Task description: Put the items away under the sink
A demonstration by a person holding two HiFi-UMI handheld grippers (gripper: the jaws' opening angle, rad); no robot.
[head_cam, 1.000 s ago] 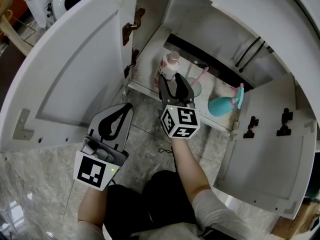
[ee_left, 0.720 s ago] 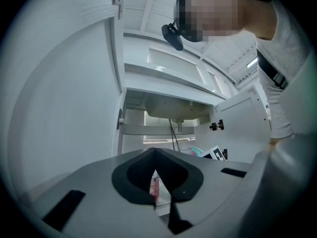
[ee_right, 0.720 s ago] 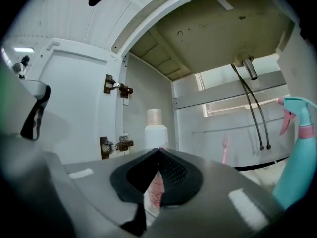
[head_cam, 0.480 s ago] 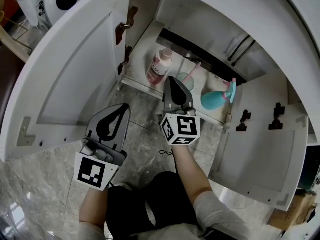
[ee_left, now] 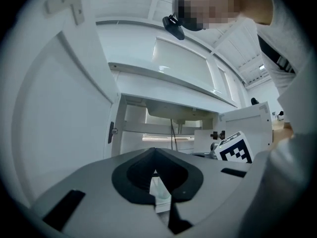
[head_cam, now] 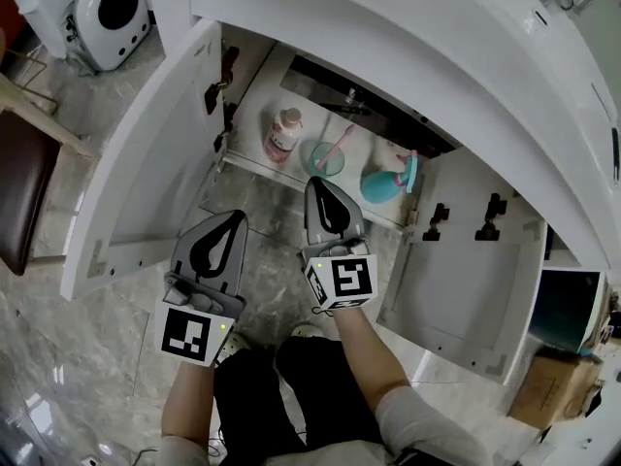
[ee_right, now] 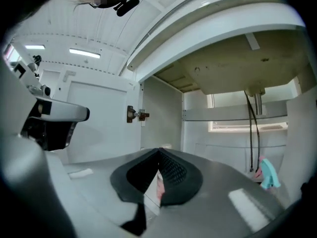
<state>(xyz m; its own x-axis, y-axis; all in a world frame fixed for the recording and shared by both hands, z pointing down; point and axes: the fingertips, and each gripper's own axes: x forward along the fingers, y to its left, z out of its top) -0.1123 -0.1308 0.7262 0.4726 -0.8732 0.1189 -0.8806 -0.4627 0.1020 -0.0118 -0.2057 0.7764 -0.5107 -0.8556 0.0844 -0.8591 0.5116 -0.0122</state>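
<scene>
A pink bottle (head_cam: 284,132) stands upright at the left of the under-sink cabinet floor (head_cam: 254,153). Beside it are a green cup (head_cam: 323,157) holding a pink brush, and a teal spray bottle (head_cam: 388,181) further right, which also shows in the right gripper view (ee_right: 267,174). My right gripper (head_cam: 321,185) (ee_right: 159,151) is shut and empty. It hangs over the floor tiles just outside the cabinet, pointing in. To its left and a little nearer me, my left gripper (head_cam: 234,217) (ee_left: 155,152) is also shut, with nothing in it.
Both cabinet doors stand open, the left door (head_cam: 146,163) and the right door (head_cam: 456,270). Dark hoses (ee_right: 252,128) hang under the sink basin. A white round-windowed case (head_cam: 107,8) and a brown seat (head_cam: 24,183) are off to the left on the marble floor (head_cam: 267,270).
My right gripper was open around the pink bottle, then shut and drew back out of the cabinet. The bottle stays standing inside. Both grippers have risen a little.
</scene>
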